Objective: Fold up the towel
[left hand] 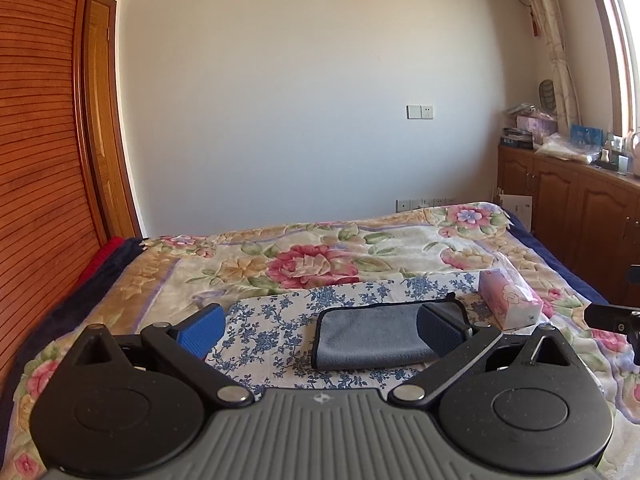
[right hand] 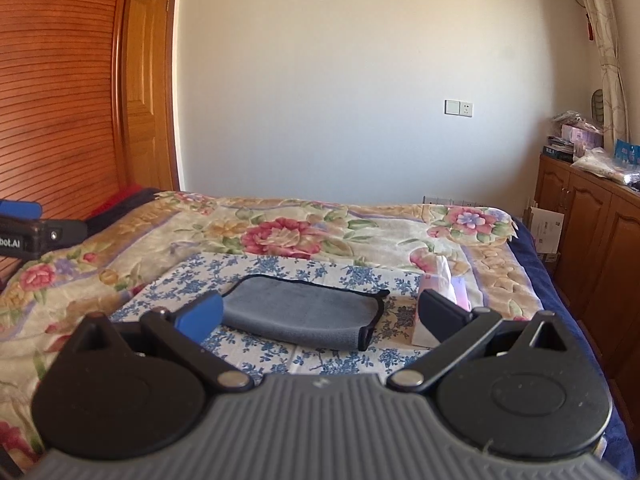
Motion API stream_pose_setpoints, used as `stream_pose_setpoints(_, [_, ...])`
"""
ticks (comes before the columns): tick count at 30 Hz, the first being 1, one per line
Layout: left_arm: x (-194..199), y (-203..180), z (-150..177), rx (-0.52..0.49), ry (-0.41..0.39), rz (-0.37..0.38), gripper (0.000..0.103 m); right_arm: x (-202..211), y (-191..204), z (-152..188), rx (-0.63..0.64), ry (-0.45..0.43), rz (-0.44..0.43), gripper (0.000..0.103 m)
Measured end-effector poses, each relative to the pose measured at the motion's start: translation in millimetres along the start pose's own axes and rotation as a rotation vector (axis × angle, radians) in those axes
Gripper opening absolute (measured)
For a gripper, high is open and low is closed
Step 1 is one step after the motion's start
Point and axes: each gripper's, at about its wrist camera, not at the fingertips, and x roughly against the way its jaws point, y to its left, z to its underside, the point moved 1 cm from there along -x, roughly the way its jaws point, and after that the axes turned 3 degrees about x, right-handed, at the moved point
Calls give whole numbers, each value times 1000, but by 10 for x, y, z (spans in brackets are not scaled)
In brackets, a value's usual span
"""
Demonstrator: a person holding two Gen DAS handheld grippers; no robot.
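Observation:
A grey towel with black trim (left hand: 368,336) lies folded on a blue-flowered white cloth (left hand: 276,320) on the bed. It also shows in the right wrist view (right hand: 304,316). My left gripper (left hand: 320,330) is open, held above the bed just in front of the towel; its right finger hides the towel's right end. My right gripper (right hand: 320,316) is open too, held a little before the towel, its fingers either side of it. Neither gripper holds anything.
A pink tissue pack (left hand: 510,298) lies right of the towel, also in the right wrist view (right hand: 444,280). The bed has a floral blanket (left hand: 312,256). A wooden wardrobe (left hand: 36,160) stands left, wooden cabinets (left hand: 568,200) with clutter right.

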Motion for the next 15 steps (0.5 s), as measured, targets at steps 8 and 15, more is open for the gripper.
stream_pose_setpoints(8, [115, -47, 153, 22, -34, 11, 103, 68, 48, 88, -18, -10, -11, 103])
stream_pose_setpoints(15, [94, -34, 380, 16, -45, 1, 103, 62, 155, 215, -10, -5, -14, 103])
